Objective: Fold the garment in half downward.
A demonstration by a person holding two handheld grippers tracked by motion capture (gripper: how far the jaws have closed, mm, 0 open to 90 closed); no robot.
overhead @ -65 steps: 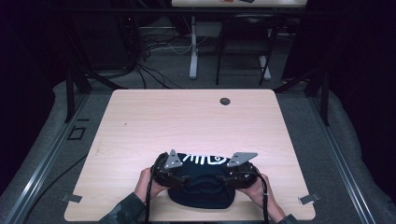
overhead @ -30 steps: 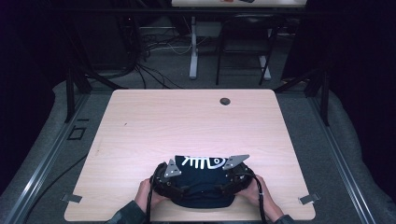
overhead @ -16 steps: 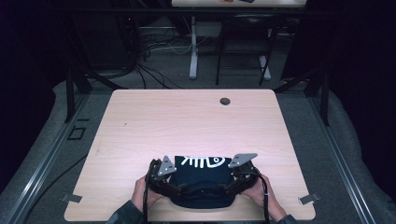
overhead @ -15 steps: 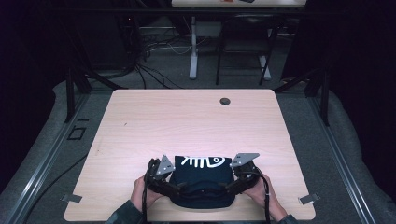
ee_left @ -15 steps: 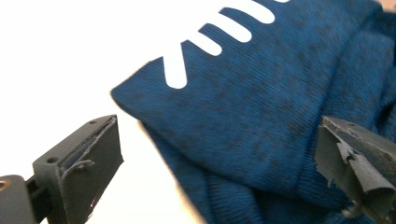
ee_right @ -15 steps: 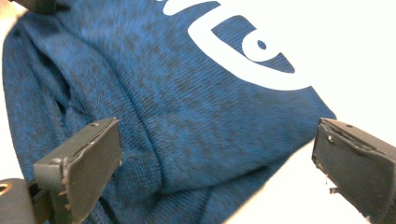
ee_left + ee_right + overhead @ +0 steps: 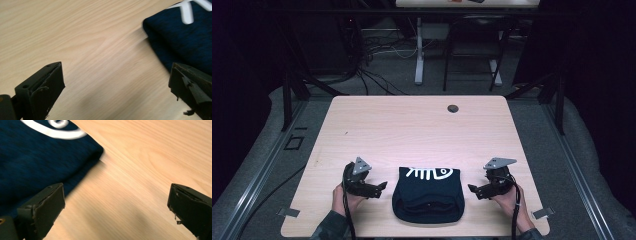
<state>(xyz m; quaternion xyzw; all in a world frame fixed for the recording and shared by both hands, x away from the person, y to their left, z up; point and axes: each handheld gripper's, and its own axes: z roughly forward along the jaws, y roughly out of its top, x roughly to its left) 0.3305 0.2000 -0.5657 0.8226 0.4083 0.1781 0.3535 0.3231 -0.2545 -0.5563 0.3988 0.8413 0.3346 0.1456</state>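
Both grippers stand wide open with nothing between their jaws, which have just been opening. Left gripper (image 7: 379, 187) sits just left of the folded dark garment (image 7: 428, 196), right gripper (image 7: 473, 190) just right of it, neither touching the cloth. That garment lies at the near middle of the wooden table (image 7: 412, 125), its white print (image 7: 430, 173), perhaps a fish skeleton, on the far side.

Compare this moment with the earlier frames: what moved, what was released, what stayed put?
Both grippers let go: the left gripper drew off leftward, the right gripper rightward, jaws just opened wide with nothing between them. The folded dark garment lies where it was on the table.
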